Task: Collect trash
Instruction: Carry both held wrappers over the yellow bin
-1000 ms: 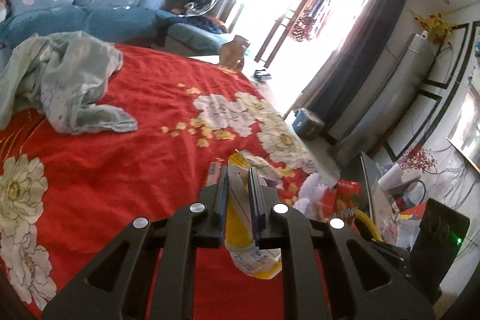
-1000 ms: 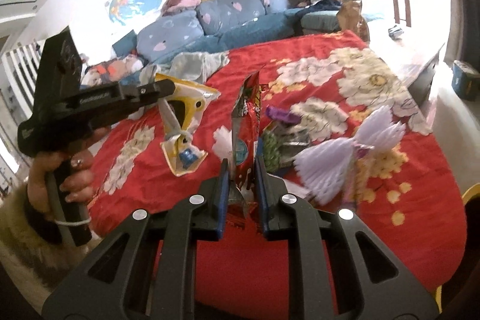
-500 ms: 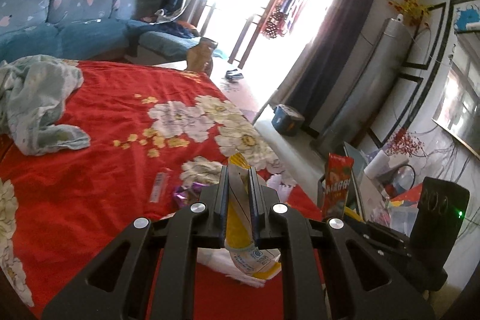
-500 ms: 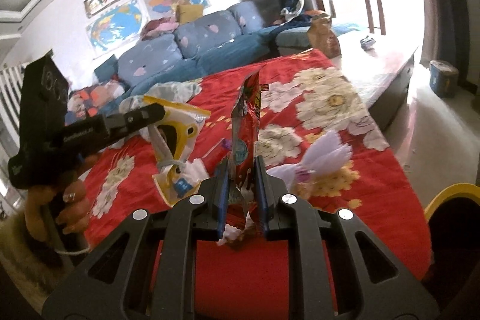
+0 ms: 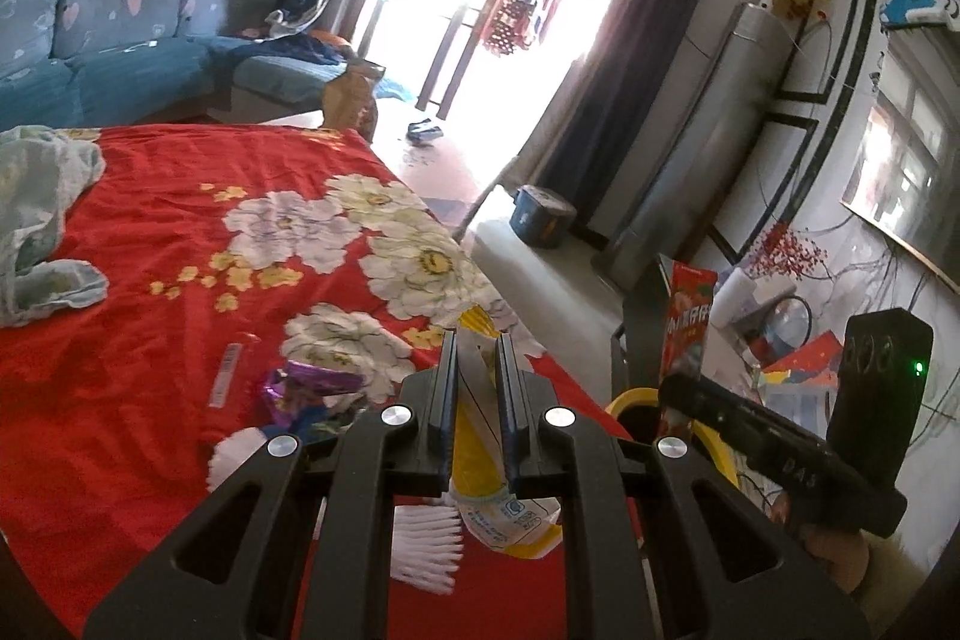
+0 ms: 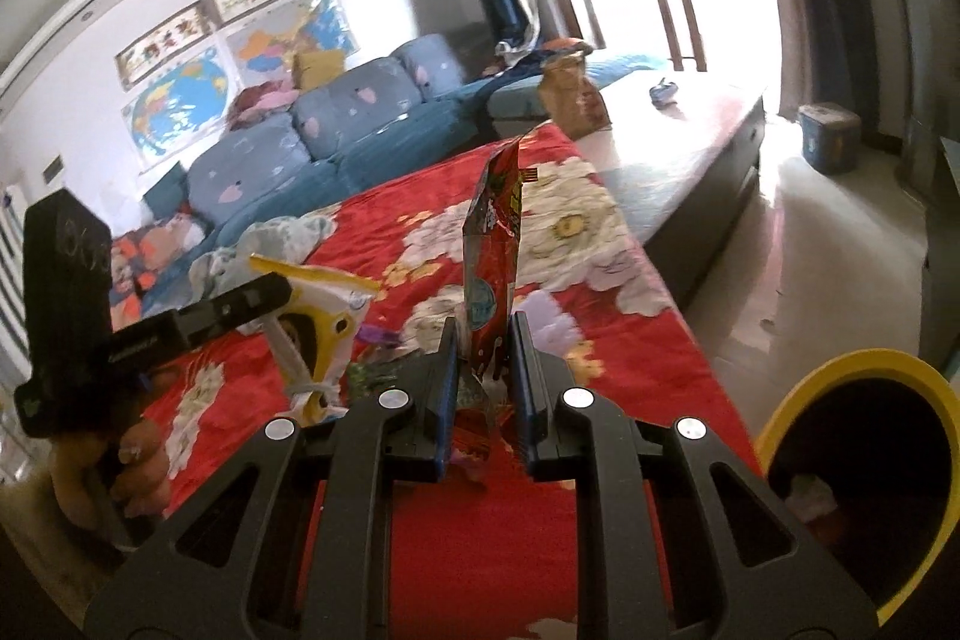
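Note:
My left gripper (image 5: pixel 477 346) is shut on a yellow and white wrapper (image 5: pixel 480 472), which hangs below the jaws over the red bedspread (image 5: pixel 150 232). In the right wrist view that same yellow wrapper (image 6: pixel 321 316) shows at the left, held above the bed. My right gripper (image 6: pixel 485 334) is shut on a tall red snack bag (image 6: pixel 495 244) that stands upright between the pads. From the left wrist view the red bag (image 5: pixel 687 322) hovers above a yellow-rimmed bin (image 5: pixel 639 400). That bin (image 6: pixel 852 370) sits at the lower right of the right wrist view, beside the bed's edge, with some trash inside.
A purple wrapper (image 5: pixel 312 382), a small flat packet (image 5: pixel 225 373) and a white pleated paper (image 5: pixel 426 544) lie on the bedspread. A crumpled pale cloth (image 5: pixel 42 214) is at the left. A blue sofa (image 6: pixel 336 124) stands behind; a blue box (image 5: pixel 540 217) sits on the floor.
Both grippers have swung right, off the bed's middle toward its edge, each still holding its wrapper. The yellow bin has come into view, and the red bag now hangs over it.

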